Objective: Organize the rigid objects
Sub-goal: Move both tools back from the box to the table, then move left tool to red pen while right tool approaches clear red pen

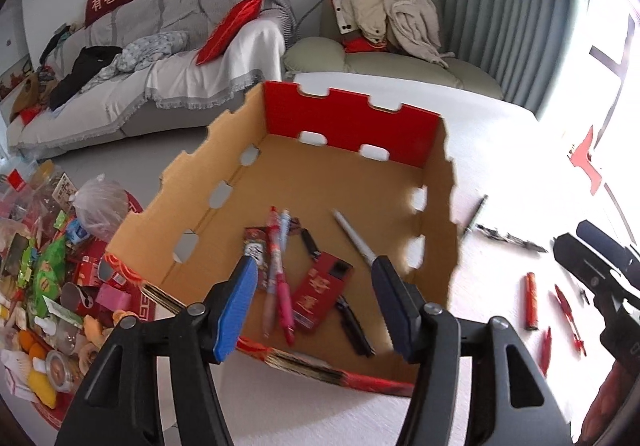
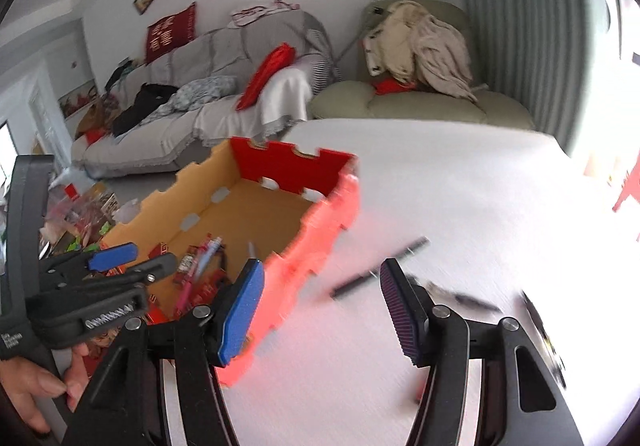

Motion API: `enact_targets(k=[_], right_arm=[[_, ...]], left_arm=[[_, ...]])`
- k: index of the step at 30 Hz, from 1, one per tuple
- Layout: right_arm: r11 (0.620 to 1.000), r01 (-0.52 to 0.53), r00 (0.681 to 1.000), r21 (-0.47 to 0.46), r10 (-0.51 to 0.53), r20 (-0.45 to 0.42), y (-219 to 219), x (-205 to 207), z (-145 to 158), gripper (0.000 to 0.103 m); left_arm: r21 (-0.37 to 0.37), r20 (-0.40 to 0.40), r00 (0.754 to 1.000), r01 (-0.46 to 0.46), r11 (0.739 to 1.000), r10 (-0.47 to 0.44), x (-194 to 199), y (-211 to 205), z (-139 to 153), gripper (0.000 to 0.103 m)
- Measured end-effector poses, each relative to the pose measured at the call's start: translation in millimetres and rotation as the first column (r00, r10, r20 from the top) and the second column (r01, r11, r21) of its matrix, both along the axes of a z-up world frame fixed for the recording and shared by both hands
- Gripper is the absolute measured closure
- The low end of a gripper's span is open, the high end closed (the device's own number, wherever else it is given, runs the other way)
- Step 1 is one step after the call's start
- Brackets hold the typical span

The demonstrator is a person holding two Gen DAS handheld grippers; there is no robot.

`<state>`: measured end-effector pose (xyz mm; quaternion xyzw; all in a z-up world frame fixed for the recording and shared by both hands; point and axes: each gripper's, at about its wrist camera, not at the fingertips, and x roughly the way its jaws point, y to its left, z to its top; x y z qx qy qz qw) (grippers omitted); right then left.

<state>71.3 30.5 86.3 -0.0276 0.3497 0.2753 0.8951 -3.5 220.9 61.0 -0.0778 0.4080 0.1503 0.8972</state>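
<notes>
A cardboard box (image 1: 352,118) with red outer walls stands on the white table. It holds pink and blue pens (image 1: 280,266), a white pen (image 1: 354,236), a red packet (image 1: 320,294) and a black object (image 1: 354,326). My left gripper (image 1: 314,278) is open and empty above the box's near wall. On the table right of the box lie a black pen (image 1: 476,216), a red tube (image 1: 531,300) and red pens (image 1: 570,314). My right gripper (image 2: 320,282) is open and empty, right of the box (image 2: 312,230), near the black pen (image 2: 380,268).
A pile of snack packets and a plastic bag (image 1: 100,206) lies left of the box. A grey sofa (image 1: 160,46) and a green armchair (image 1: 384,58) with clothes stand behind the table. The right gripper's body (image 1: 600,270) shows at the right edge.
</notes>
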Motion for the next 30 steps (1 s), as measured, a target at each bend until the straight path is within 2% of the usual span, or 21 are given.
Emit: enact_targets(k=[6, 8, 12, 18, 24, 30], right_arm=[[0.995, 0.095, 0.994, 0.014, -0.094, -0.057, -65.9, -11.3, -20.2, 0.041], [0.992, 0.124, 0.990, 0.004, -0.124, -0.069, -88.8, -17.6, -28.3, 0.041], [0.975, 0.217, 0.970, -0.041, -0.220, -0.108, -140.6, -25.1, -50.6, 0.041], [0.946, 0.314, 0.928, -0.078, -0.323, -0.185, -196.6, -23.8, -81.2, 0.041], [0.952, 0.292, 0.934, -0.092, -0.304, -0.189, -205.9, -22.1, -91.0, 0.041], [0.949, 0.305, 0.921, -0.081, -0.316, -0.230, -216.0, -16.2, -104.8, 0.041]], left_arm=[[-0.002, -0.002, 0.999, 0.043, 0.999, -0.043, -11.3, -36.7, 3.6, 0.035], [0.004, 0.002, 0.997, 0.074, 0.997, -0.074, -17.0, -55.0, 4.3, 0.027], [0.009, -0.019, 0.984, 0.178, 0.984, -0.178, -20.6, -102.7, -2.3, 0.026], [-0.024, -0.109, 0.926, 0.360, 0.932, -0.361, -8.3, -180.2, -35.7, 0.026], [-0.081, -0.189, 0.868, 0.451, 0.889, -0.458, -7.1, -226.8, -67.7, 0.026], [-0.091, -0.226, 0.844, 0.478, 0.874, -0.486, -5.4, -252.2, -78.7, 0.025]])
